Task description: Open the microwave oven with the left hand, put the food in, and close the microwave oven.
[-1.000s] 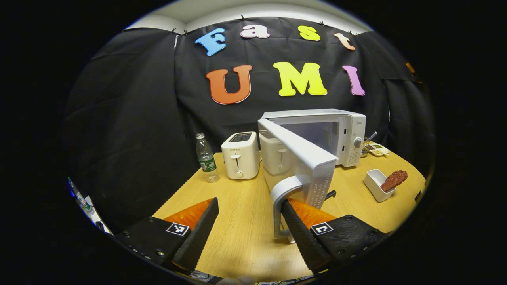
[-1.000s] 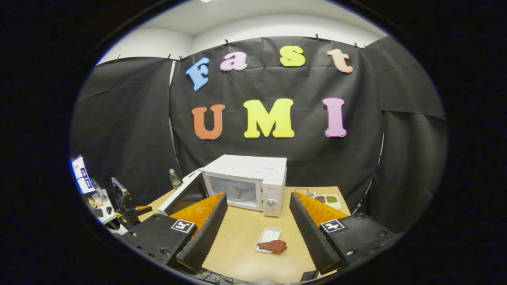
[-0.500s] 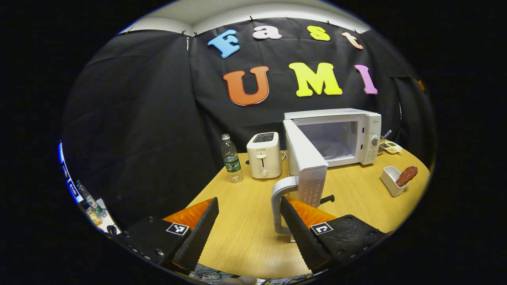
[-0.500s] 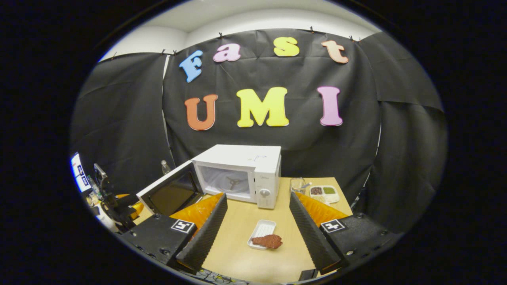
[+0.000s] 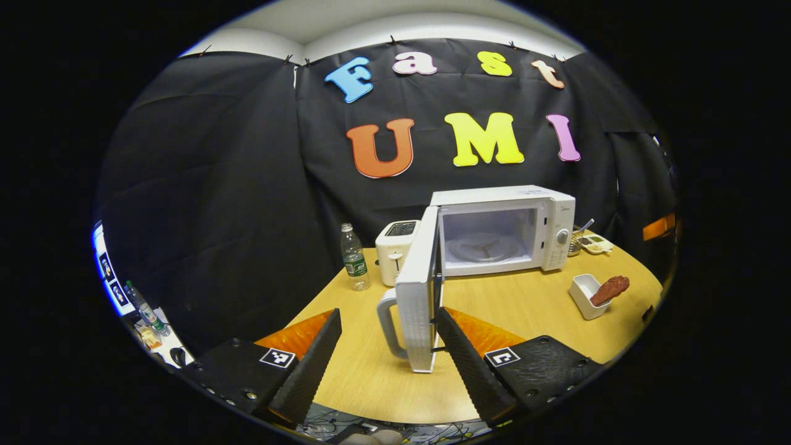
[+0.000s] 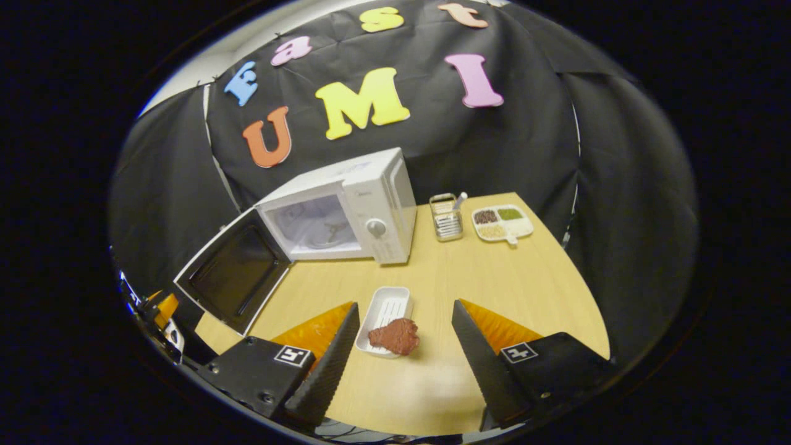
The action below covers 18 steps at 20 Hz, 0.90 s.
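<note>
I see the wooden worktop [image 6: 531,290], toaster [image 5: 395,250] and water bottle [image 5: 354,258] at its back edge, microwave door [image 5: 419,296] ajar between my left gripper [image 5: 388,355] fingers, both grippers spread apart, right gripper [image 6: 405,364].

White microwave [image 5: 503,228], white toaster [image 5: 393,242], white tray [image 6: 385,312] holding reddish-brown food [image 6: 394,335]. Table [image 6: 525,278] pale wood grain. Gripper fingers [image 6: 324,364] black and ribbed, backed in orange.

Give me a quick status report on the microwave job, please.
Left gripper open, off the door handle. Right gripper open above food tray. Microwave door wide open, nothing blocking.
</note>
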Available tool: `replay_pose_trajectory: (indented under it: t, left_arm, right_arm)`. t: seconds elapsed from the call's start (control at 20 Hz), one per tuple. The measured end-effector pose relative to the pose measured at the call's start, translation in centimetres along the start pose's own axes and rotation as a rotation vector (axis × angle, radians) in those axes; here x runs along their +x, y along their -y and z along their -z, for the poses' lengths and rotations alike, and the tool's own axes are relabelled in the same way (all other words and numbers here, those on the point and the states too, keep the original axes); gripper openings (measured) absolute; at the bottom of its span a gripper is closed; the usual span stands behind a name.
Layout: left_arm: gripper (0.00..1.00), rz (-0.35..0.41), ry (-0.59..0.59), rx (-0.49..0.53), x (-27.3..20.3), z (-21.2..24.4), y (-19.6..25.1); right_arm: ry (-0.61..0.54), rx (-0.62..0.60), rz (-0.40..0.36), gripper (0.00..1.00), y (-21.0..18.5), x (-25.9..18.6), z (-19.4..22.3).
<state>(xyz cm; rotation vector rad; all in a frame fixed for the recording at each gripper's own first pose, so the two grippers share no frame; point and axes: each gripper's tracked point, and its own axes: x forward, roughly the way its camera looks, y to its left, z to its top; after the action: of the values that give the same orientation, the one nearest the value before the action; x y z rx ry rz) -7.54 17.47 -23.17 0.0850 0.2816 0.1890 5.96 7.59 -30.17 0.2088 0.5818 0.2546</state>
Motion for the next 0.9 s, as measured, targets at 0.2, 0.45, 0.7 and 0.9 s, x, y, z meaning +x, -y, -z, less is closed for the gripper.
replay_pose_trajectory:
  t: [0.2,0.45,0.7,0.9]
  left_arm:
    - [0.95,0.036,0.01,-0.032,-0.5,-2.6,3.8]
    - [0.95,0.05,0.011,-0.037,-0.8,-5.3,7.1]
    - [0.95,-0.028,-0.006,-0.053,-0.2,-6.9,8.1]
    - [0.95,-0.098,-0.031,-0.066,-0.6,-7.2,9.2]
  right_arm:
    - [-0.142,0.099,-0.055,0.81,1.3,4.9,3.9]
    - [-0.287,0.342,-0.202,0.62,0.5,8.3,6.0]
    - [-0.375,0.45,-0.282,0.15,0.4,9.3,5.8]
    - [-0.467,0.471,-0.33,0.09,0.2,9.4,5.8]
